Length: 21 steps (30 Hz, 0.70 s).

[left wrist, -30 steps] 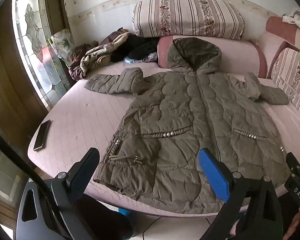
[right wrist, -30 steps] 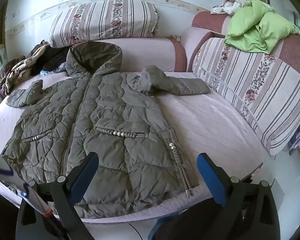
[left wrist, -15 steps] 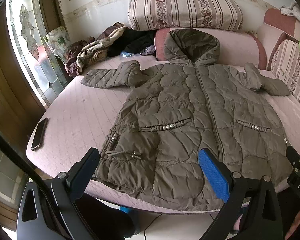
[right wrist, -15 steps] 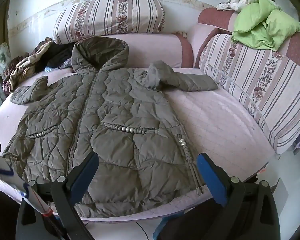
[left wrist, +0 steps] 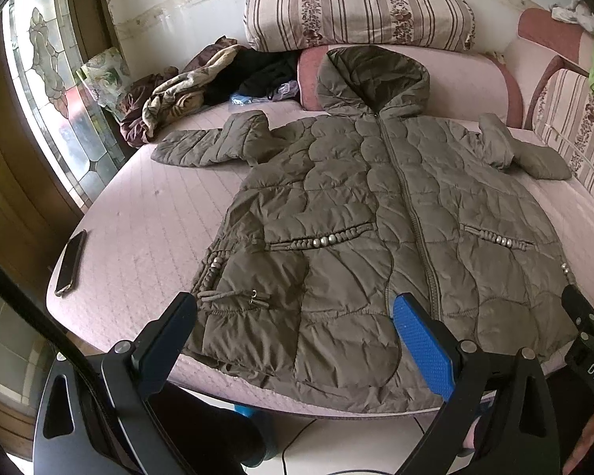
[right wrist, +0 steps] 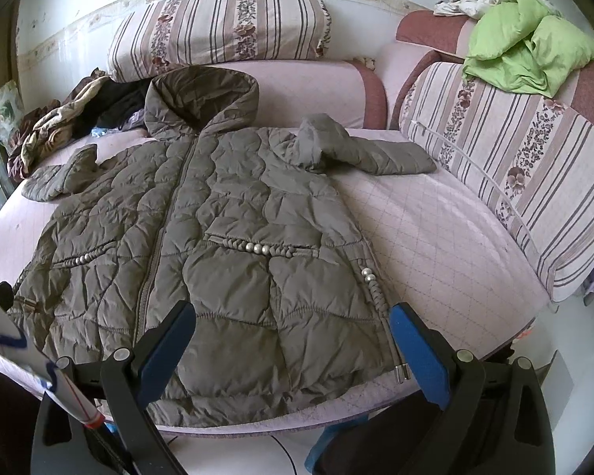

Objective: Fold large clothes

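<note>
An olive quilted hooded jacket (left wrist: 376, 217) lies spread face up on the pink bed (left wrist: 146, 213), zipped, hood toward the pillows, both sleeves out to the sides. It also shows in the right wrist view (right wrist: 225, 245). My left gripper (left wrist: 295, 328) is open and empty, held above the jacket's lower left hem. My right gripper (right wrist: 293, 336) is open and empty, above the lower right hem near the bed's front edge.
A dark phone (left wrist: 70, 263) lies near the bed's left edge. A pile of clothes (left wrist: 186, 91) sits at the back left. Striped cushions (right wrist: 225, 27) line the back and right side (right wrist: 526, 166). A green quilt (right wrist: 526, 51) lies on top at the right.
Both grippers have moved forward and a little lower toward the jacket's hem; the jacket looks larger in both views. Both stay open.
</note>
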Tool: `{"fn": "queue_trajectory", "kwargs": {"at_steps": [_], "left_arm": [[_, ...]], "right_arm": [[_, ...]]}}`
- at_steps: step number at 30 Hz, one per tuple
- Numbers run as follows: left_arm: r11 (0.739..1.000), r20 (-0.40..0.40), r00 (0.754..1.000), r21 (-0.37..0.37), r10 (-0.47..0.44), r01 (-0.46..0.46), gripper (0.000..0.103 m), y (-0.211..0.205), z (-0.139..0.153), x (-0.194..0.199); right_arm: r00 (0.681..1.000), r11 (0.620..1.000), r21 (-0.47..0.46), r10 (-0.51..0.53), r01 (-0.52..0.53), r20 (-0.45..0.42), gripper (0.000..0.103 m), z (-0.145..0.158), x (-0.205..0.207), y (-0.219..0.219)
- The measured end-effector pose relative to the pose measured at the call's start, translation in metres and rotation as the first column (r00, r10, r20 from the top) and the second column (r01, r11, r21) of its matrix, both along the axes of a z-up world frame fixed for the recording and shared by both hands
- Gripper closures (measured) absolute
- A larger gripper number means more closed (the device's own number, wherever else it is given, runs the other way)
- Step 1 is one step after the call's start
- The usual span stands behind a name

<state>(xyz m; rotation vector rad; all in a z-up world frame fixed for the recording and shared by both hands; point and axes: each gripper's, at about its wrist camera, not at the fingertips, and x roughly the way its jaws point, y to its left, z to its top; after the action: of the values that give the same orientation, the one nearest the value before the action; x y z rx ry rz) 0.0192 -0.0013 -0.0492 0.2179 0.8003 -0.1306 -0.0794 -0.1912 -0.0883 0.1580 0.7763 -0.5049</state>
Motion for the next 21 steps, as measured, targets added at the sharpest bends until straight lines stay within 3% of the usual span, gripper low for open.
{"fn": "queue_trajectory", "kwargs": {"at_steps": [21], "left_arm": [[0.999,-0.032,0.999,-0.022,-0.041,0.04,0.004,-0.004,-0.011,0.0]], "right_arm": [[0.999,1.0,0.005,0.009,-0.008,-0.032,0.003,-0.01,0.004,0.004]]}}
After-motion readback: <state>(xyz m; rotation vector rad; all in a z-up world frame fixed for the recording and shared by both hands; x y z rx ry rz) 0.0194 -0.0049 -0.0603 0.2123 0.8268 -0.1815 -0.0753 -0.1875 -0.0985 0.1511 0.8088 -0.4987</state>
